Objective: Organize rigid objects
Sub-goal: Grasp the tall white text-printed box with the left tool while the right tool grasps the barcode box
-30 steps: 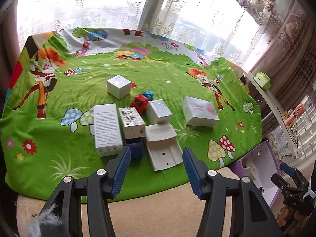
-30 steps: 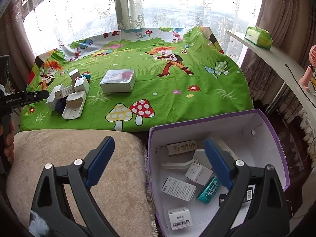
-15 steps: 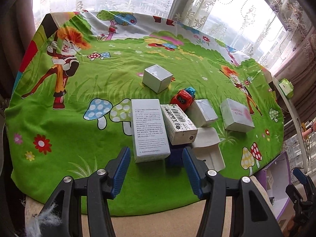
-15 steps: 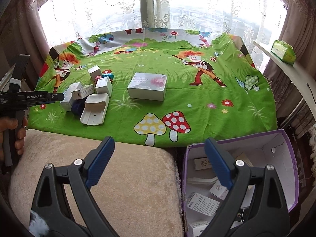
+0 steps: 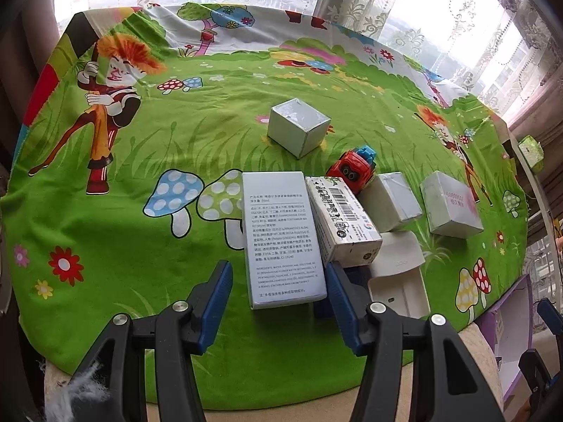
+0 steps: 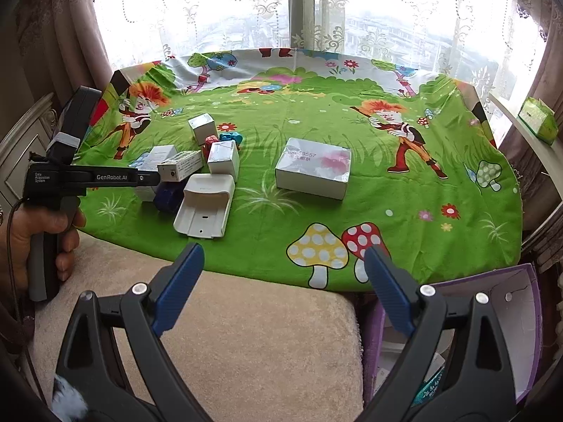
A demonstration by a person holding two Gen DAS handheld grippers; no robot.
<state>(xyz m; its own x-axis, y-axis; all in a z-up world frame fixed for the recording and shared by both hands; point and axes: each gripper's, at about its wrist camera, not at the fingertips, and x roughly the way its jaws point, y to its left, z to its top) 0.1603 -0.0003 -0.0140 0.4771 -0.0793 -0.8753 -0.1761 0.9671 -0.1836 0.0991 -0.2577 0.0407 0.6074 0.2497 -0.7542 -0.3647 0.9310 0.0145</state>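
Fingers of the left gripper stand apart either side of the tall white box's near end, its long axis running near-to-far on the green cloth, while the right gripper, also apart, hangs well away.

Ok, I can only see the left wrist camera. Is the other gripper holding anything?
Observer: No. The right gripper is open and holds nothing.
Child: What's the dark blue thing hiding under the barcode box?
Observer: In the right wrist view it lies on the cloth, right beside the white tray. I cannot tell what it is.
Child: Is there stuff in the purple box?
Observer: Yes, a teal packet shows inside it.
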